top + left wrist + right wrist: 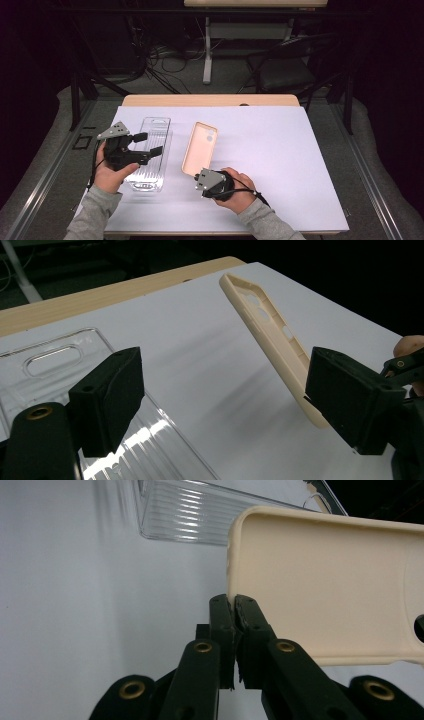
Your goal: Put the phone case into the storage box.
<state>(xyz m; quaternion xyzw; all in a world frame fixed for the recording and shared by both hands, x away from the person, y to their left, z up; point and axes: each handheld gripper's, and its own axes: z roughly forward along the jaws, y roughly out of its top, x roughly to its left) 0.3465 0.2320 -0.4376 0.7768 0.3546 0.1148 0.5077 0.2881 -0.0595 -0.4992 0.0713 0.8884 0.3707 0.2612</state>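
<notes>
Phone case (199,149), beige and thin, lies a little left of the middle of the high view on the white table cover (280,165), with its near end lifted by the right gripper (200,176). In the right gripper view the two black jaws are pressed together on the corner edge of this case (325,580), so the wall of the case is pinched between them. The left gripper (150,144), at the left of the high view, has its jaws spread with nothing between them, and it hovers over the clear plastic package (149,152), which lies flat just beside the case. In the left gripper view the case (265,335) stands tilted on the cover, its open inner side turned toward that camera, and the camera cut-outs are at the far end. I think this case is very light and somewhat bendable, probably soft plastic or rubber, so it can flex or slip out when only one corner is held. The rim along the long side looks to me the better place for holding, because the flat back gives no edge for the jaws. The package seems stiffer, but smooth and slippery.
</notes>
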